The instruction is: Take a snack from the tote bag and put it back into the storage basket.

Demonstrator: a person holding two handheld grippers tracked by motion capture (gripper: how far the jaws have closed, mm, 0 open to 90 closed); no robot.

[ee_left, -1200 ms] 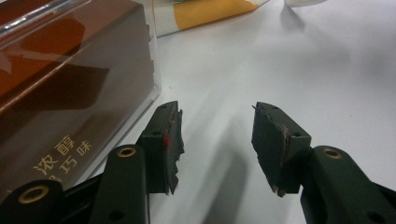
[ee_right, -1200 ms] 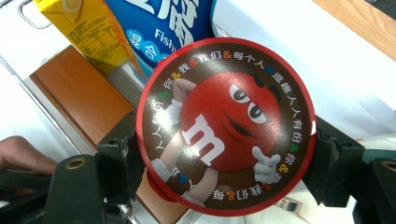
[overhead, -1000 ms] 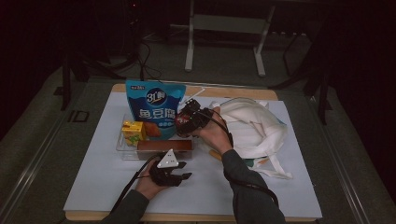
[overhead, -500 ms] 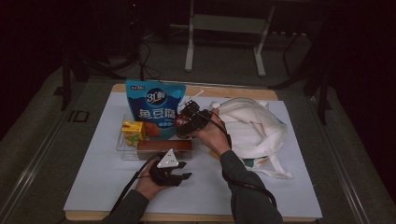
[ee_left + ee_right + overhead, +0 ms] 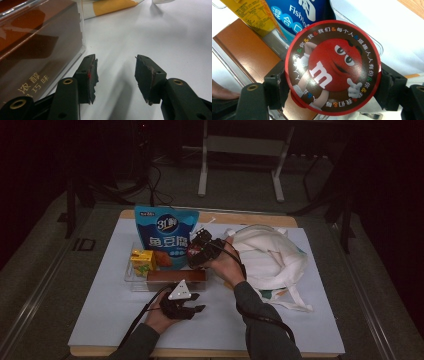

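High view, clear tray (image 5: 131, 281) holding blue pouch (image 5: 166, 237), carton (image 5: 142, 261)

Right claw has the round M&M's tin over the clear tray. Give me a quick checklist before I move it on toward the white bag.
1. Grip: right claw shut on the M&M's tin, a jaw on each side: ok.
2. Tin clear of the blue fish tofu pouch: they overlap in the high view, so cannot tell.
3. Left claw open on bare white mat, nothing between its jaws: ok.
4. Left claw clear of the brown chocolate box: close beside one jaw, contact cannot tell.
5. White cloth bag mouth open to receive: lies crumpled, cannot tell.
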